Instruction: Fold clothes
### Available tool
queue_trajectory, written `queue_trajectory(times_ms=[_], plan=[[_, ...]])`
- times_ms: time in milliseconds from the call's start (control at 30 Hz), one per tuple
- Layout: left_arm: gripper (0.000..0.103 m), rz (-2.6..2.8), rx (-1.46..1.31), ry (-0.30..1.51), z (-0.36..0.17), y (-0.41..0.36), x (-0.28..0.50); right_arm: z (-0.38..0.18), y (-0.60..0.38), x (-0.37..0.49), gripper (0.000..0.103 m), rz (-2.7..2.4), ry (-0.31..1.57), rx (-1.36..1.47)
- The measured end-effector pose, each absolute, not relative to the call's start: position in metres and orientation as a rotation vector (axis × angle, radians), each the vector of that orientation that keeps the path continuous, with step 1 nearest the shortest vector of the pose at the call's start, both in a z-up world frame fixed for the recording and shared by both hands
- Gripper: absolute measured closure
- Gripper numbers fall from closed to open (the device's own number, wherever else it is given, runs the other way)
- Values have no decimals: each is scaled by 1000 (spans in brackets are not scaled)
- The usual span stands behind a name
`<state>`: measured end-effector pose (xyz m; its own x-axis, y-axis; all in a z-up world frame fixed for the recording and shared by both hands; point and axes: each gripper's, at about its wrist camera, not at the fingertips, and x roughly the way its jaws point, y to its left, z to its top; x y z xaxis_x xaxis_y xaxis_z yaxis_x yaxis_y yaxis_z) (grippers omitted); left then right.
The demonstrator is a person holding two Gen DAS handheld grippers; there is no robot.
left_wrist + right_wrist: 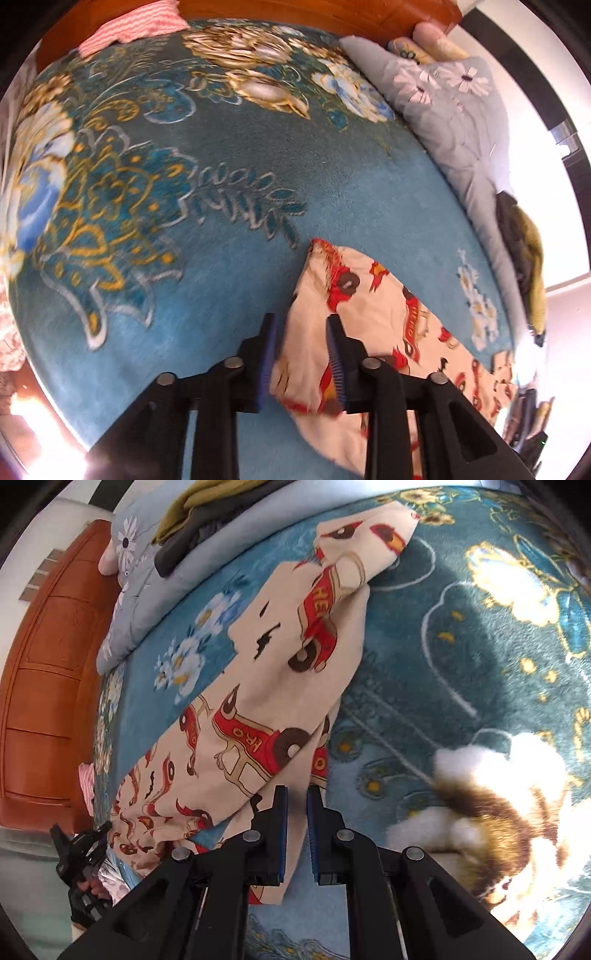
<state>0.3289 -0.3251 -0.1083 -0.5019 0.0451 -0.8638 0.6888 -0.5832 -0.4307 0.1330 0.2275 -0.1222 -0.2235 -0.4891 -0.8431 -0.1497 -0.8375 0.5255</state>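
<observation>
A cream garment printed with red cars lies stretched across the blue floral blanket. My left gripper has its jaws part open around one end of the garment, with cloth between the pads. In the right wrist view the same garment runs away from me in a long band. My right gripper has its jaws narrowly apart, with the garment's near edge between them. The left gripper also shows in the right wrist view at the garment's far end.
A grey flowered quilt lies along the bed's far side with olive and dark clothes on it. A pink striped garment sits by the wooden headboard. Bright window light is at the right.
</observation>
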Motion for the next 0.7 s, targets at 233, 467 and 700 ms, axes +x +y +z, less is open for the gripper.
queue_trajectory(times_ms=[233,467,700], plan=[[64,-2079,1207,1289,-114,-308,370,-106,229,136,102,-2153,-883,1703],[62,-2098,1221,1360,-115,-288,375,-42,275,149,102,-2154,-1219,1344],[61,-2093,1241,1419,-123,-266,369,37,327,188,103,-2279,-1216,1024]])
